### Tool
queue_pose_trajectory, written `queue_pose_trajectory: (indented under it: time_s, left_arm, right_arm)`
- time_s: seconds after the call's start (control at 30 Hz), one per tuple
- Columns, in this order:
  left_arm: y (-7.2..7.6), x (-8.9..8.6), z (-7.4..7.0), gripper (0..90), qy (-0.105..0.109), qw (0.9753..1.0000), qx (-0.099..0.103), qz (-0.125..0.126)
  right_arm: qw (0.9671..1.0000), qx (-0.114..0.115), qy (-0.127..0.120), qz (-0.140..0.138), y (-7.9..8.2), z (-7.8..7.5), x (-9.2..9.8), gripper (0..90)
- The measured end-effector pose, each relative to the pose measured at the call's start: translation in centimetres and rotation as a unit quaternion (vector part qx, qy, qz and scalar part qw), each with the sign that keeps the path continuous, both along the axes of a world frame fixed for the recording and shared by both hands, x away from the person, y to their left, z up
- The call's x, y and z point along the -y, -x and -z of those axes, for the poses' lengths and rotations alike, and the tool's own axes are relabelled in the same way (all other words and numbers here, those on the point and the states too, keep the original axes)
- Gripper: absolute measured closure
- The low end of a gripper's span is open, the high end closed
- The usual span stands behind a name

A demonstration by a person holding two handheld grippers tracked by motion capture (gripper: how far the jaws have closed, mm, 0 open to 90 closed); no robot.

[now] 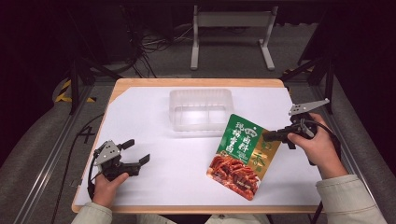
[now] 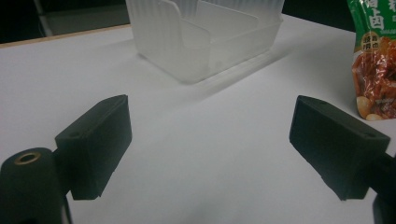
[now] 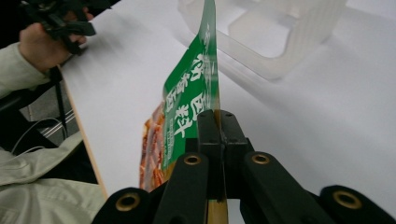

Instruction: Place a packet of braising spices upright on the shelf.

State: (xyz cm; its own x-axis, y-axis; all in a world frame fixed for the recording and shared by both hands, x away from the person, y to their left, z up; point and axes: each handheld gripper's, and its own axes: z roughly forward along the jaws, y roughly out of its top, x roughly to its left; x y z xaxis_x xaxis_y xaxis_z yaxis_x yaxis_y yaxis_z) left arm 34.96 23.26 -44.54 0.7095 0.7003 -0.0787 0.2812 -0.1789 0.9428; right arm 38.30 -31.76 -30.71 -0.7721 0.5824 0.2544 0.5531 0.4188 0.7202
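One sauce packet (image 1: 242, 154) pinched in right tongs (image 1: 267, 136), left tongs (image 1: 138, 151) wide open, empty, one clear container (image 1: 201, 109)

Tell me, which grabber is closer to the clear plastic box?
The right. The right gripper pinches the green snack bag just beside the clear plastic box's front right corner. The left gripper sits open, farther off toward the table's near left.

Pouch (image 1: 243, 154) green, gold, red; container (image 1: 201, 108) translucent white.
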Motion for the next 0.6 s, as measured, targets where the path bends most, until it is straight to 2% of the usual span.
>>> queue_pose_trajectory:
  time_s: [0.2, 0.37, 0.6]
  left_arm:
    - [0.0, 0.0, 0.0, 13.7, -0.001, 1.0000, 0.002, 0.001]
    - [0.1, 0.0, 0.0, 13.7, 0.000, 1.0000, 0.000, 0.000]
    - [0.0, 0.0, 0.0, 13.7, -0.002, 1.0000, 0.002, 0.001]
  right_arm:
    - [0.9989, 0.003, -0.034, -0.033, 1.2, -1.8, -0.8, 90.0]
    - [0.9972, 0.007, -0.052, -0.053, 1.9, -3.0, -1.2, 90.0]
    - [0.9966, 0.021, -0.053, -0.060, 2.4, -4.1, -1.5, 90.0]
